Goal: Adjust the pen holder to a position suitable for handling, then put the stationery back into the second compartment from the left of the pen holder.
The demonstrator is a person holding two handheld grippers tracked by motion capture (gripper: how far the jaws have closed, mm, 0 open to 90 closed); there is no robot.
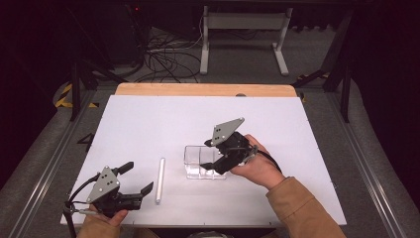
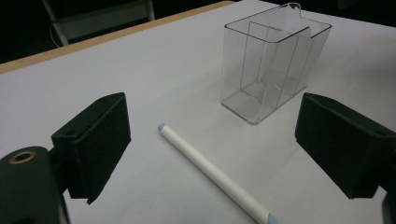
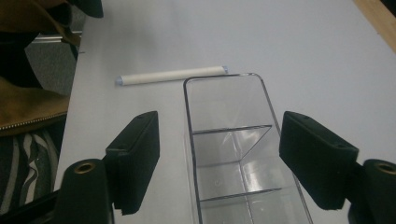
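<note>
Right tongs (image 1: 214, 152) wide open astride clear bin (image 1: 200, 162) at frame centre, left tongs (image 1: 136, 178) wide open, empty, lower left, white tube (image 1: 160, 180) just beside on worktop (image 1: 148, 124).

You have on the white table (image 1: 148, 119): 1 clear divided container (image 1: 198, 161) near the middle | 1 white marker (image 1: 160, 180) toward the near edge | 2 grippers: left gripper (image 1: 133, 177), right gripper (image 1: 208, 153)
</note>
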